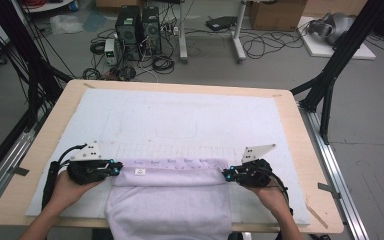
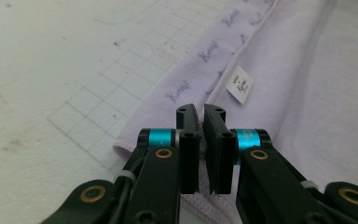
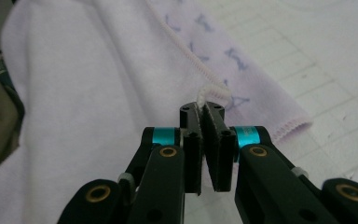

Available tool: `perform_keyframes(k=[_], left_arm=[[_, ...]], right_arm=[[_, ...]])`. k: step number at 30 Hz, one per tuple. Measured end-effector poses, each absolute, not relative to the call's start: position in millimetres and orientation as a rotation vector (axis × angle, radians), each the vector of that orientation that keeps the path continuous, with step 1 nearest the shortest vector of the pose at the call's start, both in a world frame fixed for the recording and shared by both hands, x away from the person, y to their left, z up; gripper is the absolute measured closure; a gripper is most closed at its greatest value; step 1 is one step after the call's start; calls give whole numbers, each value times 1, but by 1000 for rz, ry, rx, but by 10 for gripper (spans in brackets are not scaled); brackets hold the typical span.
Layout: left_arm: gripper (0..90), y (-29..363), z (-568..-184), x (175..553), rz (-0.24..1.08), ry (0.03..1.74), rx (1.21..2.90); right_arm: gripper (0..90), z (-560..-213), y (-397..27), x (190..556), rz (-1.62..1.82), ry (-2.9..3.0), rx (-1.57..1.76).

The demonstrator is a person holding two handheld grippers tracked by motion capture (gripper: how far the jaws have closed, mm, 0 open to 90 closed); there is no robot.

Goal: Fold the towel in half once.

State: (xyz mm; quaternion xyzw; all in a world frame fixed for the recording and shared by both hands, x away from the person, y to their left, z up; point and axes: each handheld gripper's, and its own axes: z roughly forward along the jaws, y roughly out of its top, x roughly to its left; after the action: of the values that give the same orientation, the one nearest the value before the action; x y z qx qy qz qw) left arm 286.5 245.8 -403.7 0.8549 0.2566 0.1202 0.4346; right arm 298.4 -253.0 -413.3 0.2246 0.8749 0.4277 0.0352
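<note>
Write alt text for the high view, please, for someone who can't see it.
A person's two hands each hold black tongs, the left tongs and right tongs pinching opposite corners of a folded lilac towel. It lies on a white mat over a wooden table and hangs off the near edge.

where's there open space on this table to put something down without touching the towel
Free: the white mat beyond the towel, from its folded edge to the table's far rim, and the mat strips outside each gripper. Crowded: the near edge, where the left gripper and right gripper pinch the towel's corners.
</note>
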Motion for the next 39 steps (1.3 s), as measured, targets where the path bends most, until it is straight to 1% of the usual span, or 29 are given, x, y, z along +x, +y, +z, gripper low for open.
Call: perform_keyframes(k=[4, 7, 12, 13, 15, 16, 19, 23, 29, 33, 34, 37, 39], left_arm=[[851, 253, -392, 274, 321, 624, 2101], [851, 256, -389, 257, 332, 594, 2099], [842, 260, -394, 220, 321, 551, 2106], [818, 260, -397, 215, 310, 542, 2114], [693, 260, -401, 210, 308, 545, 2129], [670, 260, -402, 210, 313, 546, 2133], [607, 259, -399, 218, 333, 568, 2121], [579, 255, -398, 239, 348, 592, 2108], [518, 247, -407, 278, 357, 681, 2094], [493, 244, -419, 303, 377, 731, 2141], [488, 245, -424, 308, 372, 754, 2150], [434, 246, -434, 320, 340, 794, 2166], [397, 244, -440, 324, 289, 810, 2187]], right_arm=[[863, -400, -254, 282, 1381, 2648, 626], [863, -392, -255, 262, 1399, 2629, 578], [860, -393, -261, 229, 1419, 2650, 552], [840, -394, -263, 224, 1425, 2657, 548], [768, -396, -266, 218, 1447, 2664, 552], [744, -396, -267, 218, 1459, 2660, 566], [703, -395, -270, 226, 1473, 2646, 594], [645, -396, -264, 249, 1412, 2639, 625], [548, -409, -258, 293, 1348, 2612, 724], [473, -418, -253, 314, 1292, 2619, 777], [465, -420, -252, 317, 1289, 2626, 784], [443, -427, -249, 325, 1275, 2658, 802], [440, -432, -246, 328, 1254, 2682, 807]])
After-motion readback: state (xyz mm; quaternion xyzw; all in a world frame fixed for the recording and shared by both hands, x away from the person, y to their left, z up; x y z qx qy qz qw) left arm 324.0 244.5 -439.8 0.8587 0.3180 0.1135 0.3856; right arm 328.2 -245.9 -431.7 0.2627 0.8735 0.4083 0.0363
